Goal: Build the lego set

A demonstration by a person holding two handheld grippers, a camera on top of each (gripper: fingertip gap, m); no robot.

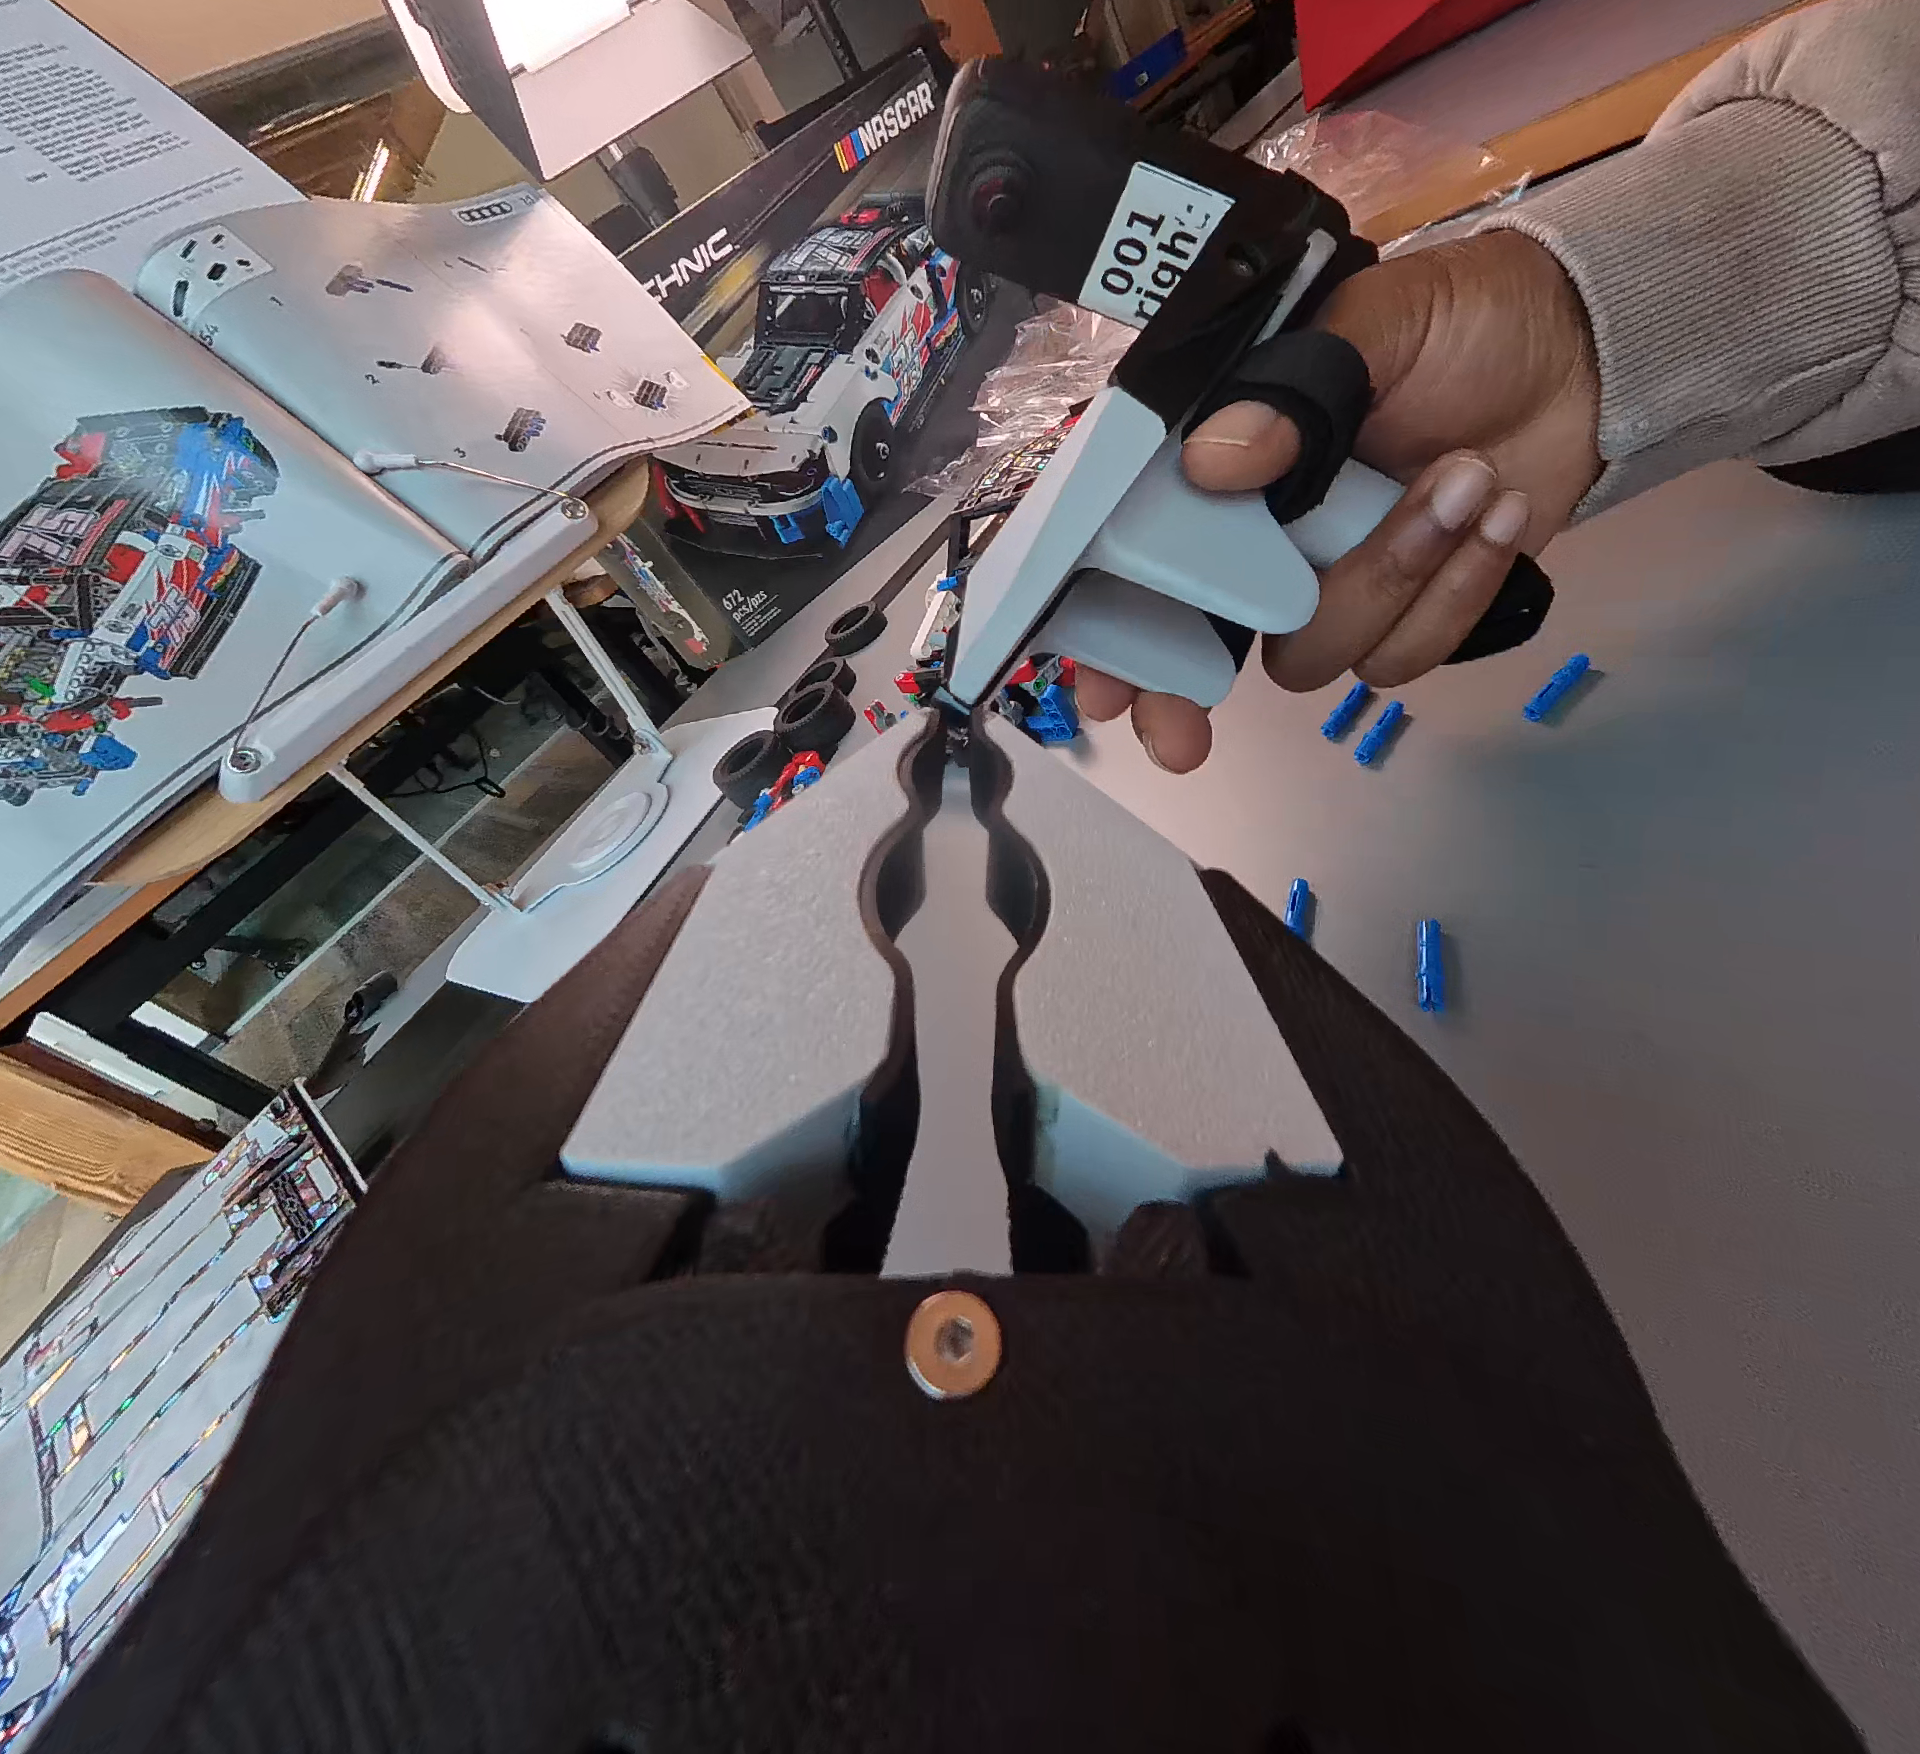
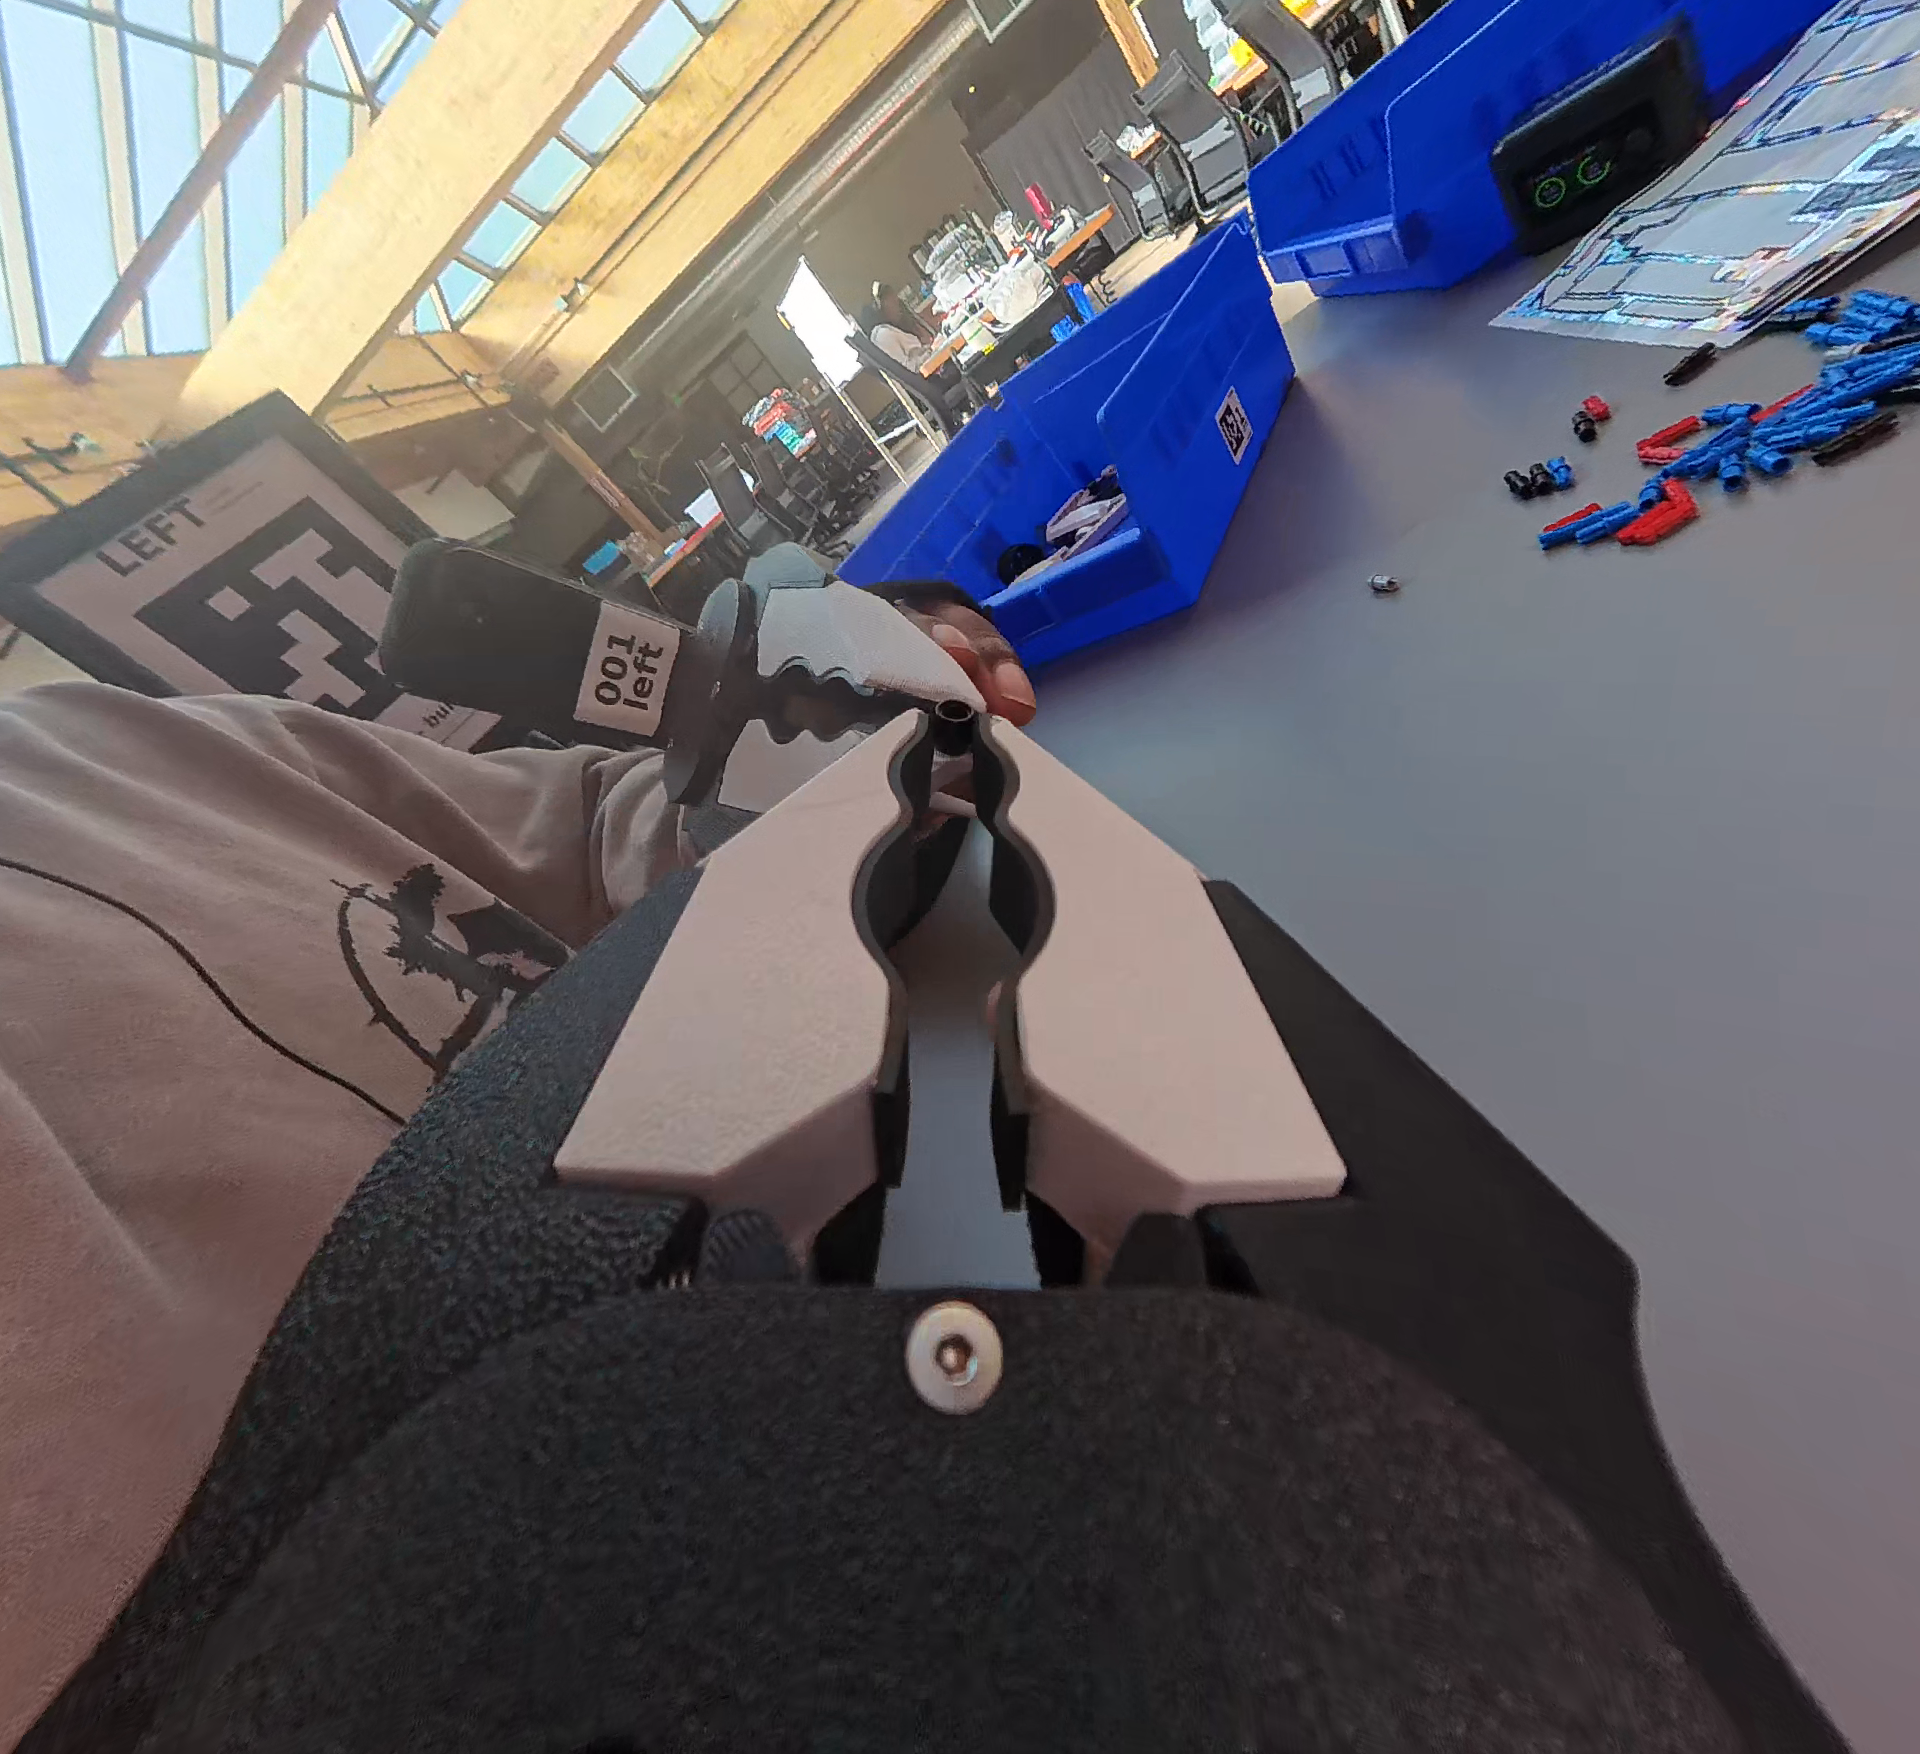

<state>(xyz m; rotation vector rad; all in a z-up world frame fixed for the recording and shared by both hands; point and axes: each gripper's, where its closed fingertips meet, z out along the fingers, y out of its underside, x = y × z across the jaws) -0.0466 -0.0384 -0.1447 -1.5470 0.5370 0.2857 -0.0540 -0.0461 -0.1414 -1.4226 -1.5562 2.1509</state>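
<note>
Pinching a tiny black tube-shaped piece [image 2: 953, 725] at the very tips, the right gripper [image 2: 954, 736] meets the left gripper [image 1: 953, 736] nose to nose at frame centre in both views; in the left wrist view a small dark bit sits between the left tips too, w/ the right gripper's point touching it, so both look pressed together on the same small part, tho whether it's one piece or two being mated I can't tell. Judgement: it's light, hard plastic, stiff, smooth and round, so prob. slippery and apt to pop out or roll; best taken across its middle w/ the tips square, not at the open end where a peg must go. Loose blue pegs [image 1: 1362, 717] lie on the grey table [image 1: 1714, 977] at right of the left view: 5 counted, 3 in the mid-right, 2 lower down. Black tyres [image 1: 814, 705] at centre-left: approx. 4, partly overlapping. One open instruction book [image 1: 312, 416] on a stand upper left, one set box [image 1: 831, 374] behind it. In the right view, upper right: a heap of blue, red and black small parts [image 2: 1766, 437], too many to count, 2 blue bins [image 2: 1143, 416], one sticker sheet [image 2: 1766, 187].
</note>
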